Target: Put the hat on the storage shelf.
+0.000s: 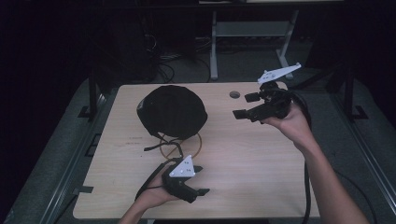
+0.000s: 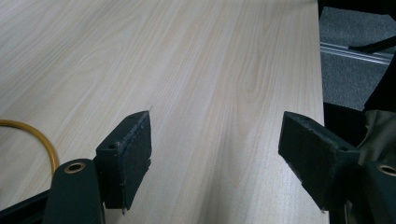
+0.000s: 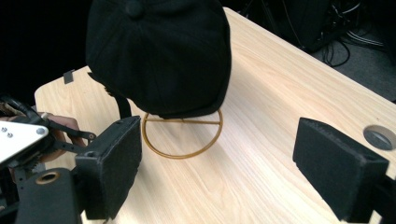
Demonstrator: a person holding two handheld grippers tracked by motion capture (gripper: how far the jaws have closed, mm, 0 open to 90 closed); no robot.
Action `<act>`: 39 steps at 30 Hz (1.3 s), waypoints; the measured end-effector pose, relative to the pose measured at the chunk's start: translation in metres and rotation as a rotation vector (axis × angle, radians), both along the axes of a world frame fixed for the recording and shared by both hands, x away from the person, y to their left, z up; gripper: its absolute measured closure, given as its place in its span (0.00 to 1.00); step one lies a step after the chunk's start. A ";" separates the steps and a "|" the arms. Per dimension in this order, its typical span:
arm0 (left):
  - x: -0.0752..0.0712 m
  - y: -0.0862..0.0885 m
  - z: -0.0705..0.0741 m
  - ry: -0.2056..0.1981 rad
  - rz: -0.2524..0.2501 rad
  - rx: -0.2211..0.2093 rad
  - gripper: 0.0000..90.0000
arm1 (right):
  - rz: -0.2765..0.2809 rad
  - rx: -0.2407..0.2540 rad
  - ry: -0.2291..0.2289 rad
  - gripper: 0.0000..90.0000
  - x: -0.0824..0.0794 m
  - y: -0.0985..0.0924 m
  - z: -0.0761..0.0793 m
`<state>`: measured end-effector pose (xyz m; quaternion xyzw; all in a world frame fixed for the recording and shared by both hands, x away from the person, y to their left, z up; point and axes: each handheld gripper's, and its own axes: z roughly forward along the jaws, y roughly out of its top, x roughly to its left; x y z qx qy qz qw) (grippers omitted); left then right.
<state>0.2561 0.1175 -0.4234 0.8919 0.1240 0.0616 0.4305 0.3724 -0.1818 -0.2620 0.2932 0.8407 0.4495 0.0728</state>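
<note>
While nothing is pinched yet, these lines cover the cap and how to take it:

Cap, where: the cap [image 3: 159, 51] sits on a stand [image 3: 182, 135] ahead of the right gripper [image 3: 217, 172] and a little to its left, near but not touching; in the high view it lies beyond the left gripper [image 1: 200, 179], apart from it.

Cap, look: black all over, rounded crown of sewn panels with a button on top, a strap hanging loose at the lower edge toward the left gripper; the brim is hard to make out against the dark.

Stand, look: thin gold wire, a flat ring on the table [image 1: 261, 158] with a crossbar; the upright part is hidden under the cap.

Weight, judged: light; one gripper should lift it.

Stiffness, judged: soft cloth crown that will dent under the pads; the brim is likely the stiffest part.

Slip, judged: woven cloth against padded jaws should hold well; nothing fragile in the cap.

Risk, judged: the wire stand is light too and may tip or drag along if the cap is pulled sideways instead of lifted.

Where to grip, judged: the lower rim or brim edge nearest the right gripper, taking a fold of cloth, not the domed crown.

Right gripper: jaws spread wide, nothing between them, aimed at the cap.

Left gripper: jaws spread, empty, low over bare table.
</note>
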 end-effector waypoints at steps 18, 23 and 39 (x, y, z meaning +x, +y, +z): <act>0.001 0.001 -0.001 0.012 0.008 -0.001 0.27 | -0.064 0.006 0.006 0.17 -0.016 -0.041 -0.017; 0.001 0.001 -0.001 0.013 0.008 0.003 0.26 | -0.075 0.003 0.012 0.17 -0.021 -0.048 -0.022; 0.001 0.000 -0.003 0.017 0.006 0.016 0.25 | -0.122 0.004 0.029 0.17 -0.033 -0.075 -0.044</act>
